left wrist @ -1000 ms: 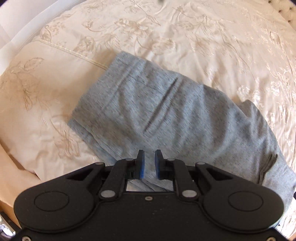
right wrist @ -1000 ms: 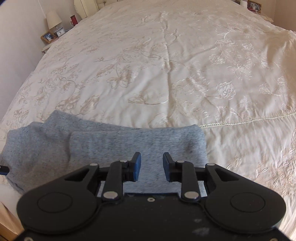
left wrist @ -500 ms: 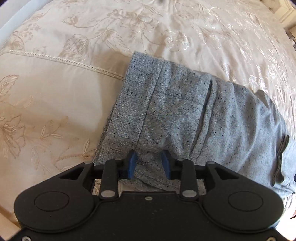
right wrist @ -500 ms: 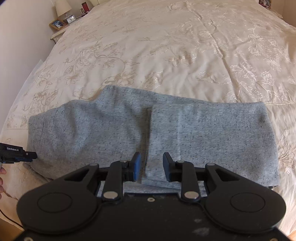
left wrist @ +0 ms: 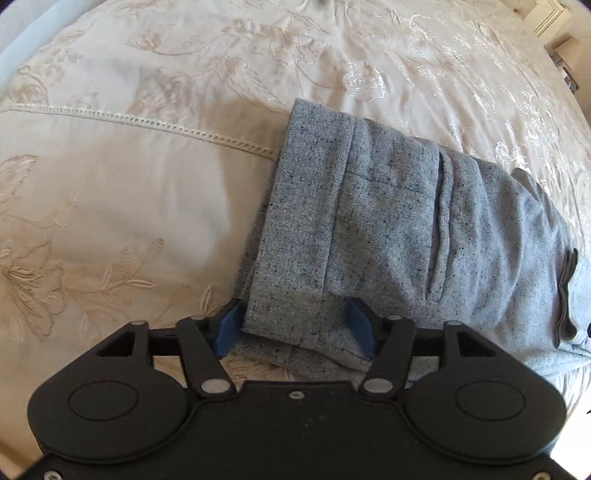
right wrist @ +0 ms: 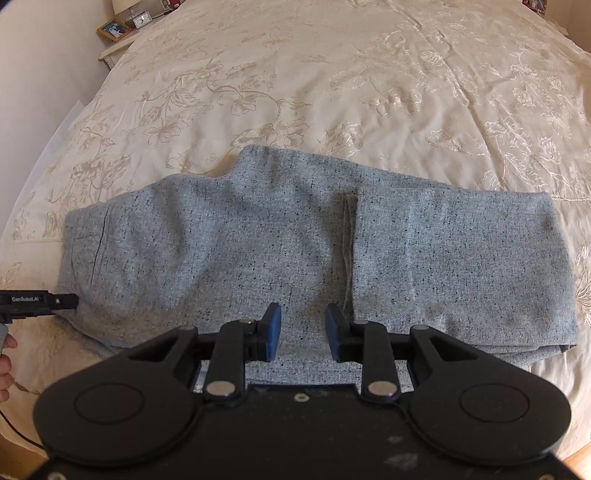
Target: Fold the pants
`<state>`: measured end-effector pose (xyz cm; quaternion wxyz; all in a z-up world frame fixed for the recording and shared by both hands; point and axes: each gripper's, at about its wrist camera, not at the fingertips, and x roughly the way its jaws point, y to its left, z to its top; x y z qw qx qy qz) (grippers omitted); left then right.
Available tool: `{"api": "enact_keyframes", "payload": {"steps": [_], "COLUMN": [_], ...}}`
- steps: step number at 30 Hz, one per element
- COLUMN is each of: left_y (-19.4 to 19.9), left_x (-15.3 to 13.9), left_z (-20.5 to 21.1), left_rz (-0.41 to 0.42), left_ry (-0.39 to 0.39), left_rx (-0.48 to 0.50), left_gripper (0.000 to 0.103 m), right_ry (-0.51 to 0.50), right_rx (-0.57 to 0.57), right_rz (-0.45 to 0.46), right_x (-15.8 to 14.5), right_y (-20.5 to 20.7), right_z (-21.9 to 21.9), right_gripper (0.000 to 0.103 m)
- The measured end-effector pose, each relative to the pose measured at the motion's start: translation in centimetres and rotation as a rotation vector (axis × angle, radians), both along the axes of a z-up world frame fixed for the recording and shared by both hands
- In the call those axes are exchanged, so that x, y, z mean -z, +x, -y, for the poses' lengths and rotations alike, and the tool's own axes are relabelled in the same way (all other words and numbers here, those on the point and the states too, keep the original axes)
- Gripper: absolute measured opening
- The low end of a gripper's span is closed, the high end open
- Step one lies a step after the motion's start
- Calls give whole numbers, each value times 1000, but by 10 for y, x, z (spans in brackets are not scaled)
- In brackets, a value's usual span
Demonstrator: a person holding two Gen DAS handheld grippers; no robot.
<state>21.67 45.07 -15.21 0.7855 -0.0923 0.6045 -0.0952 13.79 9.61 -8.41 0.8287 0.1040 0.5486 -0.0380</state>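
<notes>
Grey speckled pants (right wrist: pixel 258 251) lie folded lengthwise across the near part of the bed, with the leg ends doubled back over the right part (right wrist: pixel 461 258). My left gripper (left wrist: pixel 295 328) is wide open, its blue pads either side of the near corner of the waistband end (left wrist: pixel 317 221). It also shows at the left edge of the right wrist view (right wrist: pixel 37 301), at the pants' left end. My right gripper (right wrist: pixel 303 332) is open and empty, above the pants' near edge beside the folded-over leg edge.
The cream embroidered bedspread (right wrist: pixel 332 92) stretches far beyond the pants. A lace seam (left wrist: pixel 147 125) runs left of the waistband. A nightstand with a photo frame and clock (right wrist: pixel 122 27) stands at the far left. A wall runs along the bed's left side.
The left gripper has opened wide and come in low at the waistband corner. The right gripper has drawn back and up, so the whole folded pants show; its opening is unchanged.
</notes>
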Motion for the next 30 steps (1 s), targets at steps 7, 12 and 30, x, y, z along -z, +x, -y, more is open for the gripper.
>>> {"api": "enact_keyframes", "payload": {"steps": [7, 12, 30], "left_y": [6, -3, 12], "left_x": [-6, -3, -3], "left_z": [14, -7, 13], "left_rz": [28, 51, -56], "left_ry": [97, 82, -324], "left_rx": [47, -68, -151], "left_gripper": [87, 87, 38], "right_ry": [-16, -22, 29], "right_rx": [-26, -30, -71], "right_rz": [8, 4, -5], "right_x": [-9, -11, -9], "right_y": [1, -5, -13], "right_z": [-7, -8, -10], "right_gripper": [29, 29, 29]}}
